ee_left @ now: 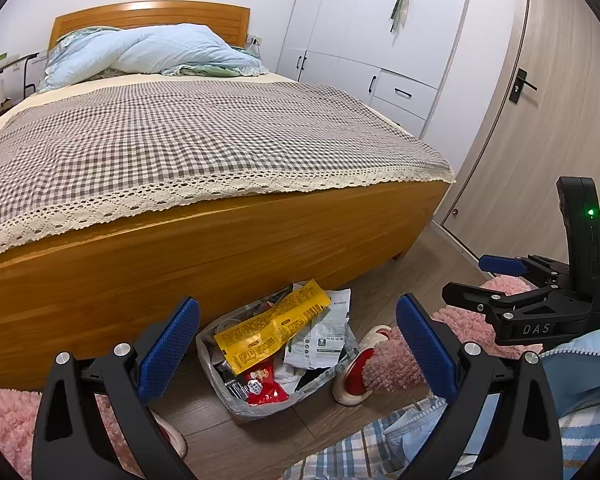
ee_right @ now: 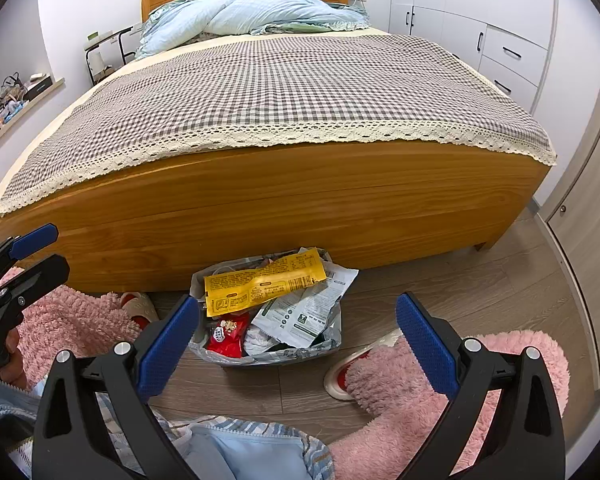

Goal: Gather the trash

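Nearest the lenses we see both grippers held above the wooden floor. The left gripper (ee_left: pixel 298 354), black-framed with blue textured pads, has its jaws spread wide and holds nothing. The right gripper (ee_right: pixel 298 354), of the same build, is likewise wide apart and empty (its side profile also appears at the right edge of the left wrist view). Between each pair of fingers lies the small rectangular bin lined with a translucent plastic bag (ee_right: pixel 268 354), standing on the floor just before the honey-coloured wooden bed frame (ee_right: pixel 300 204). The bin holds a long yellow printed wrapper (ee_right: pixel 260 282) on top, a white printed pouch (ee_right: pixel 306 308) and a red snack packet (ee_right: pixel 228 338). Beyond, a grey-and-white checked coverlet with lace edging (ee_right: pixel 280 80) spreads over the bed.
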`<state>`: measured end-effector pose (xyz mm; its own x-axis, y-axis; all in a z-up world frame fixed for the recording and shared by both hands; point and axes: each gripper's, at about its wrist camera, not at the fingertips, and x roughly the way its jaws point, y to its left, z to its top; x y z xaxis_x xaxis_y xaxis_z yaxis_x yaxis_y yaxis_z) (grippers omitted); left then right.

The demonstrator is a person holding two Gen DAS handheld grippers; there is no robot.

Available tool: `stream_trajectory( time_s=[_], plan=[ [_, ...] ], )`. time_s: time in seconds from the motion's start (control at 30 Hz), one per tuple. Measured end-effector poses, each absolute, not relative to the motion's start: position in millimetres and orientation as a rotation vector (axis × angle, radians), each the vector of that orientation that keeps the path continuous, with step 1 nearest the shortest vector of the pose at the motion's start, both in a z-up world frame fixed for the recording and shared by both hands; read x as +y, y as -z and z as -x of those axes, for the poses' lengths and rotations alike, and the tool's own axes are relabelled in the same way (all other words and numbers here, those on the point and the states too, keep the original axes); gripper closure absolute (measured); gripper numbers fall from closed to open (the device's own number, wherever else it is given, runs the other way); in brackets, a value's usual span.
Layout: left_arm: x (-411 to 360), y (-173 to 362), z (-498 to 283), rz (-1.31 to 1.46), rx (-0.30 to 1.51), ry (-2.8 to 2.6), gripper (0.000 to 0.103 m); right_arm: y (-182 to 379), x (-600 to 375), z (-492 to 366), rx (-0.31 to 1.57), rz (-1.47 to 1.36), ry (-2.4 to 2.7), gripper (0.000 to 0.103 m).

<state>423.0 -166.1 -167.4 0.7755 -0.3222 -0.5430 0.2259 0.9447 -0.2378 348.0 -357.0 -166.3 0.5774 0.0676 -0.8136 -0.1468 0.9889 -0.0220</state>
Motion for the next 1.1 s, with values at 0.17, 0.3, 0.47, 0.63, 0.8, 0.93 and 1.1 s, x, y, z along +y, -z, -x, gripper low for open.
stream_trajectory(
  time_s=[0.17,0.3,0.47,0.63,0.8,0.93,1.1],
  plan=[
    [-167.0,168.2,-421.9,0.165,0.618,0.297,0.008,166.2,-357.0,-347.5,0.947,0.090,-0.125,0.009],
    [-167.3,168.7,-421.9,0.166,0.620,0.298,0.008,166.4,-356.7,-348.0,0.947,0.091,-0.125,0.009],
    [-167.3,169.1,-421.9,0.168,0.621,0.297,0.008,166.1,-356.5,-347.8,0.947,0.091,-0.125,0.009],
    [-167.4,169.2,-421.8,0.168,0.621,0.297,0.008,166.0,-356.5,-347.3,0.948,0.091,-0.125,0.009],
    [-167.6,169.2,-421.5,0.168,0.622,0.297,0.008,166.9,-356.0,-348.0,0.947,0.091,-0.125,0.009],
    [-167.6,169.0,-421.5,0.169,0.622,0.297,0.008,165.9,-355.8,-347.3,0.947,0.092,-0.124,0.009],
    [-167.2,168.7,-422.0,0.169,0.622,0.297,0.008,165.9,-355.7,-347.1,0.947,0.092,-0.124,0.009]
  ],
)
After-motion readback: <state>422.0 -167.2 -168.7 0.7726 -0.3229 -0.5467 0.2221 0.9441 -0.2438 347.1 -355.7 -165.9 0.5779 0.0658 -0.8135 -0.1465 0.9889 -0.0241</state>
